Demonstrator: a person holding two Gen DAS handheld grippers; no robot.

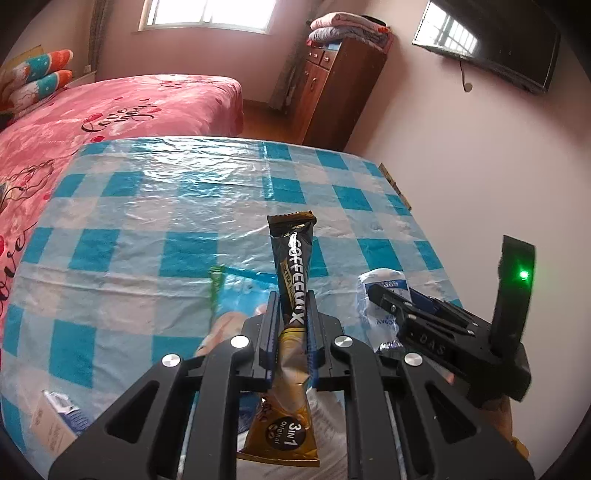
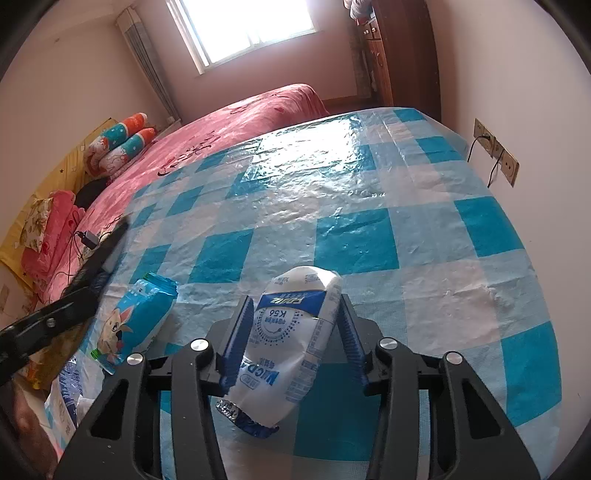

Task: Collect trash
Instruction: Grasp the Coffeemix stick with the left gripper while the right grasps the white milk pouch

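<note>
Now | left claw clamps "COFFEEMIX 3in1" sachet | right claw pinches white "K56" packet

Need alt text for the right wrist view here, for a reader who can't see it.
The right gripper has a crumpled white-and-blue wrapper between its blue-padded fingers, above a table covered in blue-and-white checked plastic. A blue cartoon snack bag lies to the left; a pink bed and a bright window are behind.
</note>
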